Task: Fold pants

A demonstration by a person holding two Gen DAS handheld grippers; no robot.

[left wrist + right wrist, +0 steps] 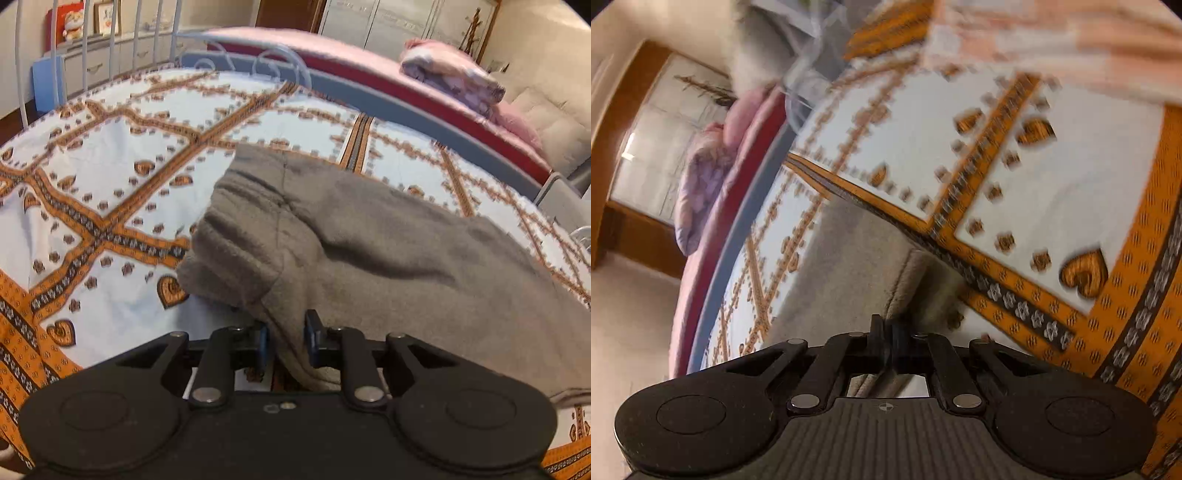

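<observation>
- A bed (110,155) under an orange-patterned sheet is carrying grey pants (388,240); a pink bed (369,59) is lying far behind.
- Left tongs (286,341) are gripping the pants' near edge, angling downward.
- Right tongs (888,341), rolled sideways, are pinching a pants hem (905,284).

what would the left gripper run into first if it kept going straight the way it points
Probably only more of the grey pants: the left gripper is already shut on their near edge, and the cloth lies straight ahead on the patterned bedspread.

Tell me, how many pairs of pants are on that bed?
1. The grey pants lie on the patterned bedspread, one edge pinched by the left gripper, a hem by the right gripper. More could lie outside these views.
</observation>
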